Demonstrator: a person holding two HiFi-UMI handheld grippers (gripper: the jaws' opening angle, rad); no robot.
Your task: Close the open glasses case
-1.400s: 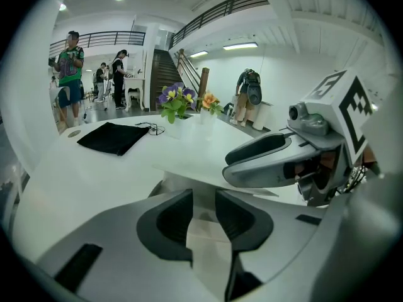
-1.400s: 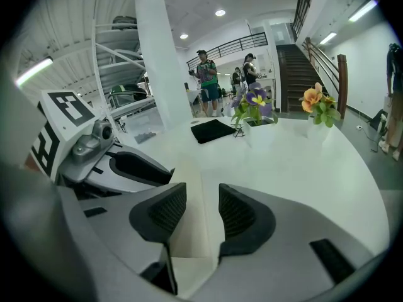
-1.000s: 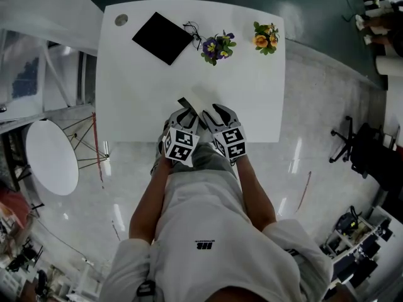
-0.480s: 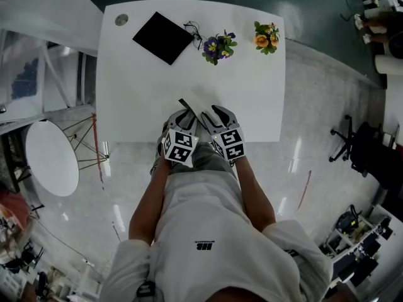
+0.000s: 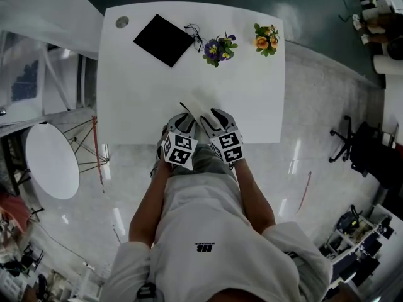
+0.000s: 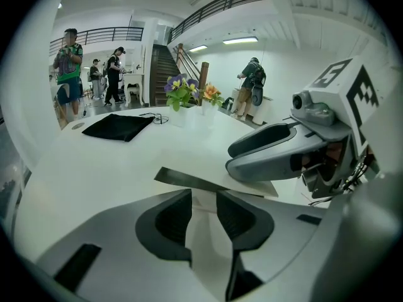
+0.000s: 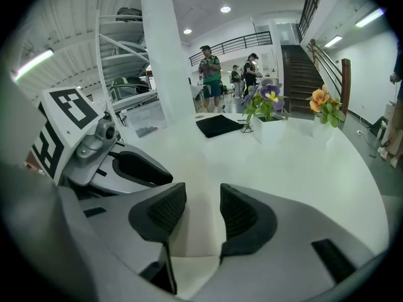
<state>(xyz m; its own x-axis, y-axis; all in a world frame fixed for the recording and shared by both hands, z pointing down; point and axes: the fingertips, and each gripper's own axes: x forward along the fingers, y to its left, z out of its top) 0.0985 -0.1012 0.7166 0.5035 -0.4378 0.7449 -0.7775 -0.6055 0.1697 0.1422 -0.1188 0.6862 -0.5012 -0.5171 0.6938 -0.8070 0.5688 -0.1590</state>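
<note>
The white glasses case (image 5: pixel 192 104) lies at the near edge of the white table (image 5: pixel 138 87), its flap raised a little and showing a dark underside (image 6: pixel 189 180). My left gripper (image 5: pixel 188 119) is at its near left end. Its jaws (image 6: pixel 201 209) have just been opening, and a white panel of the case lies in the gap with the pads not clearly pressing it. My right gripper (image 5: pixel 207 116) is close beside it on the right. Its pads (image 7: pixel 203 207) sit against both sides of a cream panel of the case (image 7: pixel 192 234).
At the table's far side lie a black cloth (image 5: pixel 164 38), a thin cord or pair of glasses (image 5: pixel 192 29), a purple flower pot (image 5: pixel 217 47) and an orange flower pot (image 5: pixel 266 37). A round white side table (image 5: pixel 51 159) stands at the left. People stand far off (image 6: pixel 69 68).
Both hands have stayed almost in place. The case's dark-edged flap shows thinner and lower than a second ago.
</note>
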